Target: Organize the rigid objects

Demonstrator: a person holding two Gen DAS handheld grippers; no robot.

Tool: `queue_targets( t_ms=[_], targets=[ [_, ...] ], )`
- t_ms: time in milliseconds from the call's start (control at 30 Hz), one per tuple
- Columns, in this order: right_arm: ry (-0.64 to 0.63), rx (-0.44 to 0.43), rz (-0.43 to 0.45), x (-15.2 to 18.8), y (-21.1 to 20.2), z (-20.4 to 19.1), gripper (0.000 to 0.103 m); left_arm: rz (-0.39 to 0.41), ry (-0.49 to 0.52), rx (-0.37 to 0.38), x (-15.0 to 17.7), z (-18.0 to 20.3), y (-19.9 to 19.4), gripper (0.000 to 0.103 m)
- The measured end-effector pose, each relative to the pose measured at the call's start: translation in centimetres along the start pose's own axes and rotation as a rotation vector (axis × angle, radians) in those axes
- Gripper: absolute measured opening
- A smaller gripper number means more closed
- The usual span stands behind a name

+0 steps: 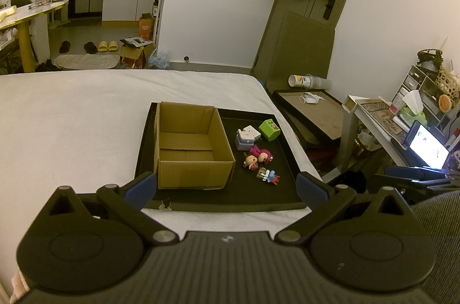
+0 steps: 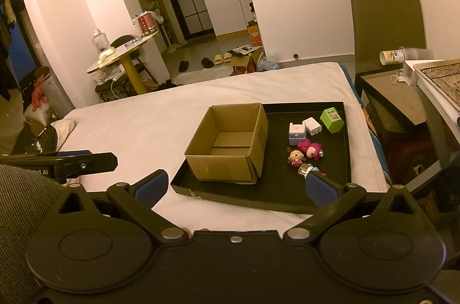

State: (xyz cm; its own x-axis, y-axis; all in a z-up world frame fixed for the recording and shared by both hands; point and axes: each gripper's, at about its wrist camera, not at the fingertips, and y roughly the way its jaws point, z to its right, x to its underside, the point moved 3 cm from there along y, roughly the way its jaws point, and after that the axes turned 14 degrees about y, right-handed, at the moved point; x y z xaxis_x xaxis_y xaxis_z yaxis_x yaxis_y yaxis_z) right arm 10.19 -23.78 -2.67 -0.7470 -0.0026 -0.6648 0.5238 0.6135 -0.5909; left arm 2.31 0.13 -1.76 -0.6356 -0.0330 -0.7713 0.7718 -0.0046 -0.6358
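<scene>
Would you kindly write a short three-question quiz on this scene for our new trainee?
1. True or false: the cardboard box is empty.
2. Which item lies farthest from the box on the black tray? A) green cube B) pink doll C) white charger
3. Fill in: both the left hand-held gripper and the right hand-held gripper are ____.

Key: 1 true; 2 A; 3 open.
</scene>
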Motion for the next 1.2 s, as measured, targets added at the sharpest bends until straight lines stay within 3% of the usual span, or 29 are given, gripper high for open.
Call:
queue_targets(
  t_ms=[1200],
  targets=[
    [0.003, 0.022, -0.001, 0.0, 1.3, 0.7, 0.103, -0.02, 0.008, -0.026, -0.1, -2.0, 1.1, 0.103]
  ],
)
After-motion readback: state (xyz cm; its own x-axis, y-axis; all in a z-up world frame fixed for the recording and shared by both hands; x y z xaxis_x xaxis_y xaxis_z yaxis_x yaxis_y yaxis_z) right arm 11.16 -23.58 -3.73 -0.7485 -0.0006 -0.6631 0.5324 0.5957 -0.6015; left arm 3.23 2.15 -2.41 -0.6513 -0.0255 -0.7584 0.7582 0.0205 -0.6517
